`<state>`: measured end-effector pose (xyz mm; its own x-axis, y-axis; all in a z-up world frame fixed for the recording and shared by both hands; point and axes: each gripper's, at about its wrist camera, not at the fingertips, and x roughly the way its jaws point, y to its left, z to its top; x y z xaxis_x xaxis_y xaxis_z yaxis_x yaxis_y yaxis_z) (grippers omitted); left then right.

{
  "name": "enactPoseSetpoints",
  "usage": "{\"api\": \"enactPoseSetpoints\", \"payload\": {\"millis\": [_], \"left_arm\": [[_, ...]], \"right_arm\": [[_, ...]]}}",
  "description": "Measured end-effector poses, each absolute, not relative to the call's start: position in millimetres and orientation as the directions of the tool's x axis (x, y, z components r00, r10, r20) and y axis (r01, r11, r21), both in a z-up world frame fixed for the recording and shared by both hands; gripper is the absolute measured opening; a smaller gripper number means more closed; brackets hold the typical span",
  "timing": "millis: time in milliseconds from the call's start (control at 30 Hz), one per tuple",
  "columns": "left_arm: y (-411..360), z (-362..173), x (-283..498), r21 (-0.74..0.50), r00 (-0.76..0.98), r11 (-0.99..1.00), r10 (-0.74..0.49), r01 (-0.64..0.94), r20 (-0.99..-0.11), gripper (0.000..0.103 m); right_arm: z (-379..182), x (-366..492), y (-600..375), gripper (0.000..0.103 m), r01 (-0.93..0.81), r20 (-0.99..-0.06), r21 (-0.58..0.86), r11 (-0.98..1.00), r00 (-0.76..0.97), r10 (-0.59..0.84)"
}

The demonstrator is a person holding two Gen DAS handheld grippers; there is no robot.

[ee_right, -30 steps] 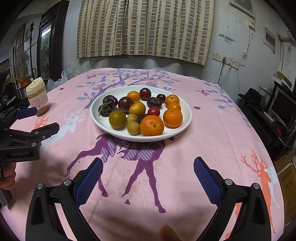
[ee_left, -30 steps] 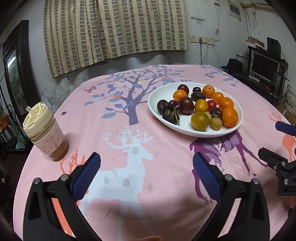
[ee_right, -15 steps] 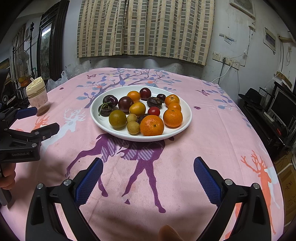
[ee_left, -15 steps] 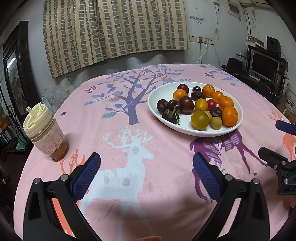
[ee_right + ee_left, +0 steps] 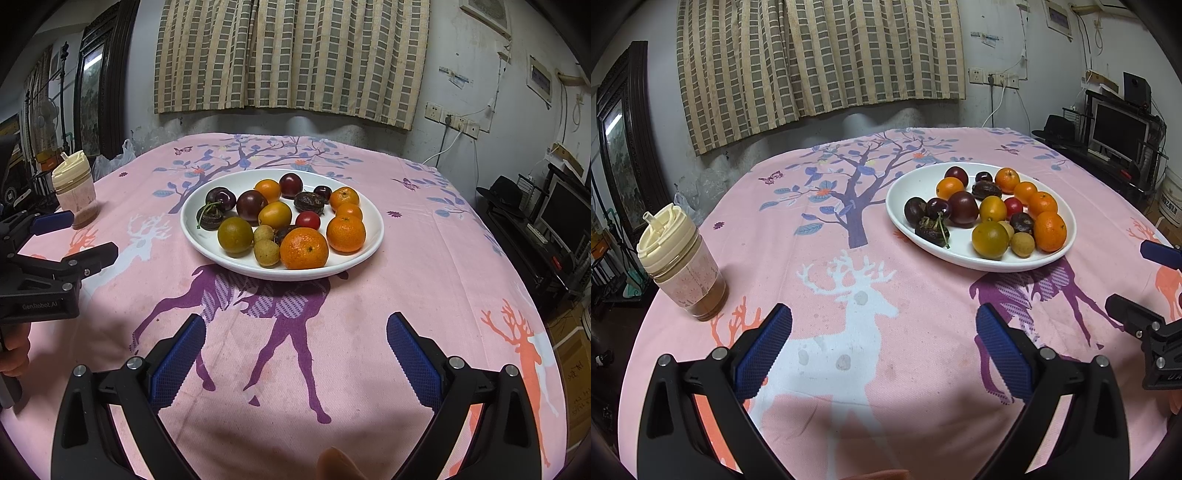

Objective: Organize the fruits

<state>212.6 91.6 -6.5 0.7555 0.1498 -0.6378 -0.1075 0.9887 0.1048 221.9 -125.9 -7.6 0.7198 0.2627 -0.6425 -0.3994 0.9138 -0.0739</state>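
Both grippers idle above the near edge of the table, fruit untouched.

The left black gripper with blue pads (image 5: 882, 339) and the right black gripper with blue pads (image 5: 295, 343) are both spread wide, holding nothing, over the pink deer-print tablecloth (image 5: 424, 280). Mid-table toward the right edge, the white oval ceramic plate (image 5: 207, 240) carries the mixed fruits (image 5: 304, 248). At the left edge stands a cream-lidded plastic cup (image 5: 681, 264).

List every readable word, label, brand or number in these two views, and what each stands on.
"GenRobot.AI": on the black body of the left hand-held gripper, seen from the right wrist.
Papers on the wall: too small to read.
White bucket print: blurred.
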Motion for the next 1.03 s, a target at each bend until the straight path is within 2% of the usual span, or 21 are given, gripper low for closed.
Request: {"api": "enactPoseSetpoints", "payload": {"millis": [1033], "left_arm": [[97.1,-10.6,206.5,0.109,0.754,0.988,0.155,-0.111,-0.638,0.098]], "right_arm": [[-7.4,221.6,-125.1,0.099,-0.4,-0.644,-0.077,0.913,0.719,0.261]]}}
